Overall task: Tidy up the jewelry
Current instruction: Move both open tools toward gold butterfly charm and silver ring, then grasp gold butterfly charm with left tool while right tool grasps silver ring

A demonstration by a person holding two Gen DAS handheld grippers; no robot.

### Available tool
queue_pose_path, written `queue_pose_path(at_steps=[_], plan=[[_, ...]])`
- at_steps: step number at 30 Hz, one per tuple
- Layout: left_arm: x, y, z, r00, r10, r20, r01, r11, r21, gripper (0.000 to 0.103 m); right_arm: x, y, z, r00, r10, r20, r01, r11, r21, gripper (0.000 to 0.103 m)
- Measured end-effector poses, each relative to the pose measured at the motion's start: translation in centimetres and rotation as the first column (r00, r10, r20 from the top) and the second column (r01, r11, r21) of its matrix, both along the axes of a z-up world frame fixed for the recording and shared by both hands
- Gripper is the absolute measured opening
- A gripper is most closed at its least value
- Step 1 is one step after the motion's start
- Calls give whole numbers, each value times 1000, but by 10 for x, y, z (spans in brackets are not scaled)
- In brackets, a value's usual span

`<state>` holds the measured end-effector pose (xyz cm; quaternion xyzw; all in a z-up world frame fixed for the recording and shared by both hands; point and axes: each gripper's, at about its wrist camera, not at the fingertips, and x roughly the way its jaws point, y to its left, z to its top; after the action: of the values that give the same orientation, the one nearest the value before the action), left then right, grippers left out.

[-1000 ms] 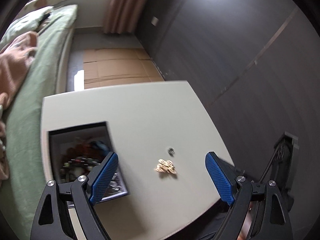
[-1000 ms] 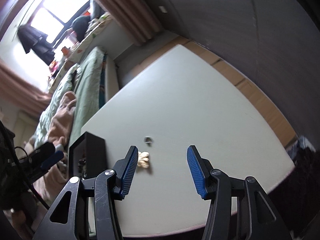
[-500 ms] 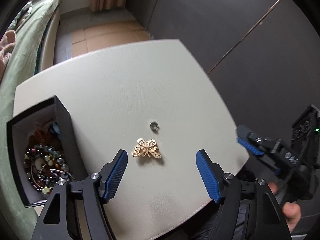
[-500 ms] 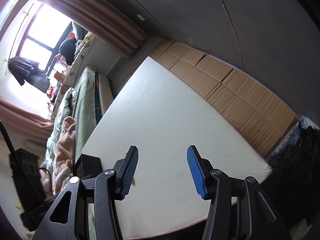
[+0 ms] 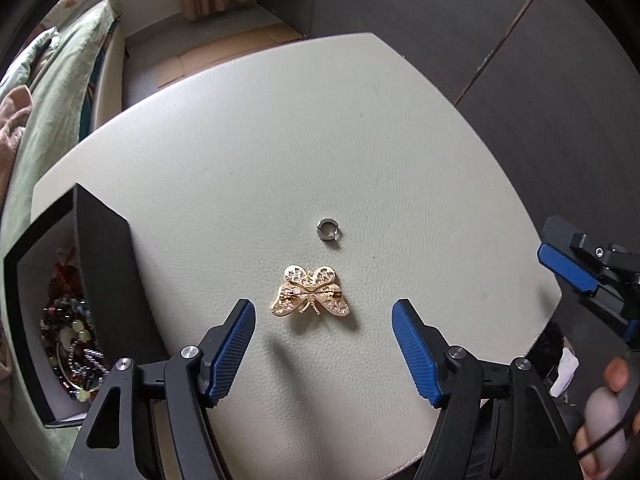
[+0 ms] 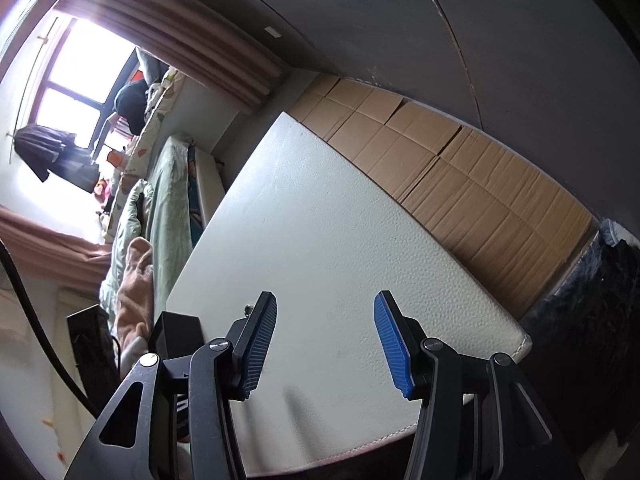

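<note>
A gold butterfly brooch lies pin side up on the white table. A small silver open ring lies just beyond it. My left gripper points steeply down over the brooch. It is open, with the blue pads standing apart on either side of the brooch and not touching it. At the table's left edge an open black box holds a heap of beaded jewelry. My right gripper is open and empty above the table, and one of its fingers shows at the right edge.
A bed with green bedding runs along the left. Flattened cardboard covers the floor beyond the table's far edge. Dark wall panels stand behind. A person's hand shows at the lower right. The black box sits left of my right gripper.
My left gripper has dropped and tipped down over the brooch, and its jaws have narrowed. The right wrist view has swung away, so the brooch and ring have left it.
</note>
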<state>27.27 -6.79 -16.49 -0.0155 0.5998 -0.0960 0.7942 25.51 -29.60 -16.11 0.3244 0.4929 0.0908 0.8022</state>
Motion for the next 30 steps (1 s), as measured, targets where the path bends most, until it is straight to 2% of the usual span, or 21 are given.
queue_pose_path(at_steps=[7, 10, 16, 21, 30], plan=[[3, -10, -8, 1000, -18, 5, 18, 998, 59, 62, 2, 13, 0, 1000, 23, -8, -24, 998, -54, 52], [0, -10, -6, 999, -17, 27, 15, 995, 95, 43, 2, 15, 0, 1000, 30, -7, -31, 997, -65, 52], [3, -1, -2, 1000, 9, 20, -9, 1000, 27, 43, 5, 24, 0, 999, 54, -9, -55, 993, -104, 52], [1, 5, 13, 998, 25, 59, -24, 999, -25, 43, 5, 26, 1, 998, 68, -1, -67, 989, -131, 52], [-2, 43, 48, 983, 121, 139, -101, 984, -147, 43, 9, 37, 3, 993, 113, 25, -106, 976, -188, 52]])
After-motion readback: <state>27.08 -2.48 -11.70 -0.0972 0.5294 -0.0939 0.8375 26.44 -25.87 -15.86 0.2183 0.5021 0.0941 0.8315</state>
